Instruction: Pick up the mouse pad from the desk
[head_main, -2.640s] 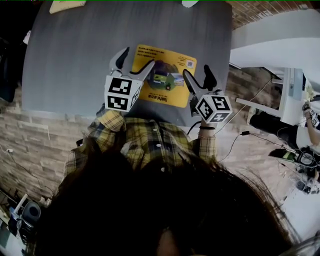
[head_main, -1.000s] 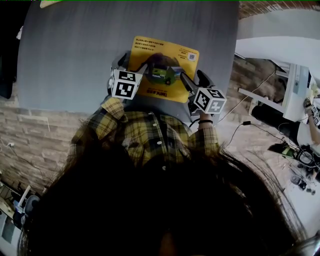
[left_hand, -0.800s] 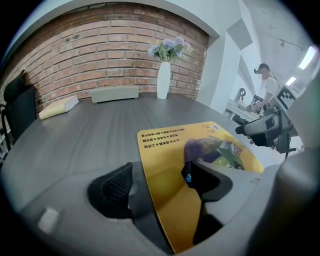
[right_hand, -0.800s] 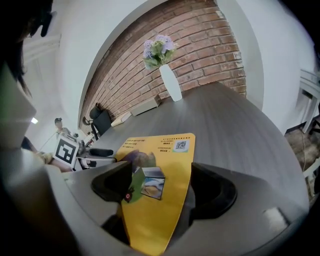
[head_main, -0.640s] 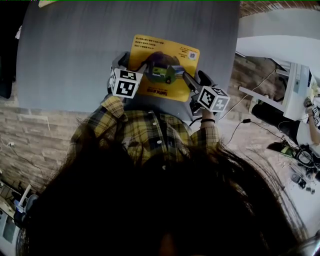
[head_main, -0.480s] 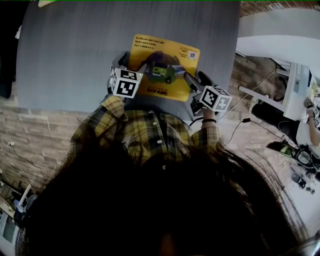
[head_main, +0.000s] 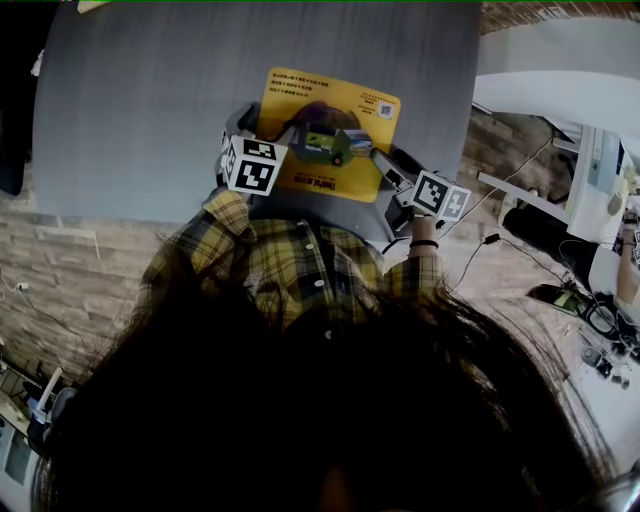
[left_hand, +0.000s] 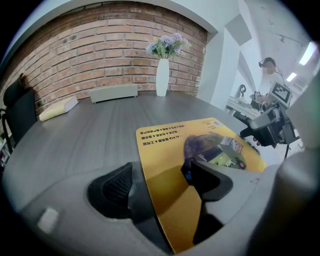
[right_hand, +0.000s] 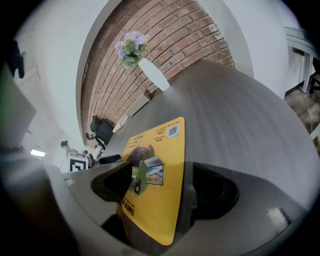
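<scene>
A yellow mouse pad (head_main: 330, 110) with a printed picture lies on the grey desk (head_main: 150, 120), close to its near edge. My left gripper (head_main: 263, 127) straddles the pad's near left corner. In the left gripper view the pad (left_hand: 170, 145) slants across the gap of the left gripper (left_hand: 162, 180), its edge along the left jaw, and the jaws stand well apart. My right gripper (head_main: 392, 165) sits at the near right corner. There the pad (right_hand: 165, 145) runs deep between the spread jaws of the right gripper (right_hand: 160, 185).
A white vase of flowers (left_hand: 162, 75), a long grey box (left_hand: 114, 92) and a pale yellow block (left_hand: 57, 108) stand at the desk's far side by the brick wall. A black chair (left_hand: 17, 110) is at the left. A white desk (head_main: 560, 90) and cables lie to the right.
The right gripper has shifted a little to the right and turned at the pad's corner. The left gripper has hardly moved. Both came down onto the pad since 2.6 s ago.
</scene>
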